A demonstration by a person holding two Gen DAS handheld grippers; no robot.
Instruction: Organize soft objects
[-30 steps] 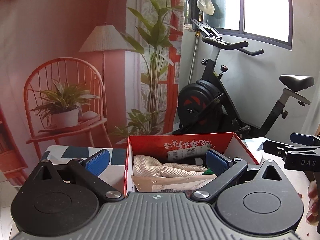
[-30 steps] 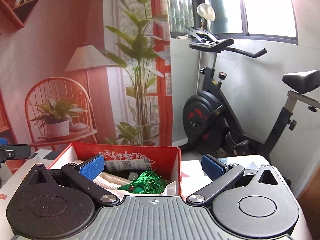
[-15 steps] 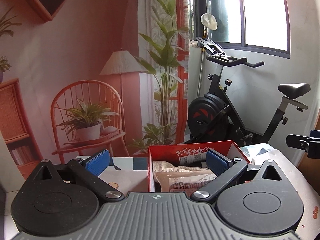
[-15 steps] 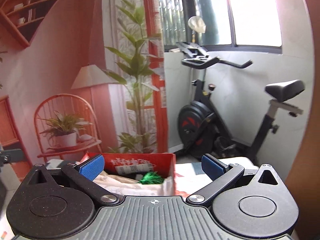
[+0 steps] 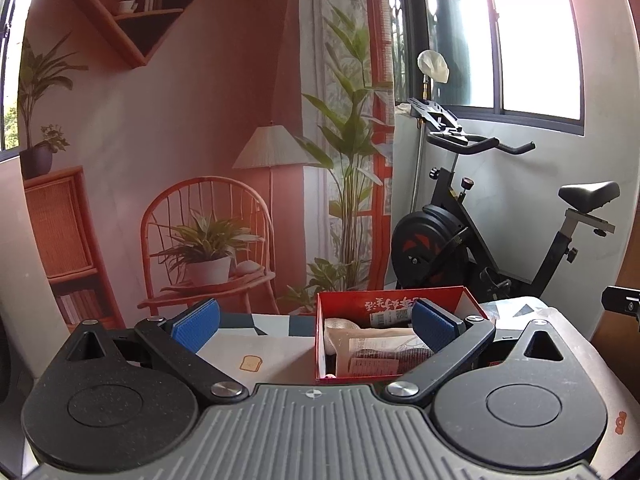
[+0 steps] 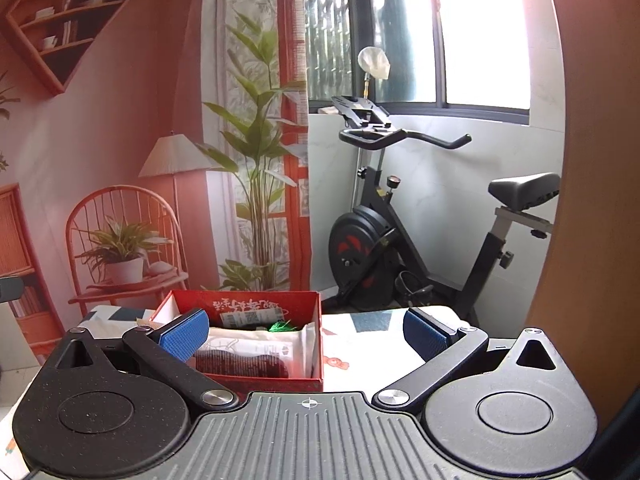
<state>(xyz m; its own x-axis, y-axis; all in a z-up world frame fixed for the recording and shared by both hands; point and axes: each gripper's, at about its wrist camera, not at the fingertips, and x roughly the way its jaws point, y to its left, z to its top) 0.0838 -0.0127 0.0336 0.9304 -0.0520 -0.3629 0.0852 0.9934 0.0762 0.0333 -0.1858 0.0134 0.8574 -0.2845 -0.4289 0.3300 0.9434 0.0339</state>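
A red cardboard box (image 5: 348,307) (image 6: 256,382) stands on the patterned tablecloth. Inside lie a cream soft item (image 5: 340,334), a flat clear packet with something dark in it (image 5: 380,354) (image 6: 248,354) and a green tufted item (image 6: 280,326). My left gripper (image 5: 316,324) hangs open in front of the box and a little back from it, its right pad overlapping the box's right side in the view. My right gripper (image 6: 302,330) is open too, back from the box, which sits left of its centre. Neither holds anything.
The tablecloth (image 5: 256,348) (image 6: 360,344) has printed shapes and runs to a far edge. Behind it hangs a backdrop picturing a chair, plants and a lamp (image 5: 208,240). An exercise bike (image 5: 460,232) (image 6: 384,248) stands at the back right under a window.
Both grippers have drawn back and risen from the box, so it looks smaller and lower in both views. Both stayed open.
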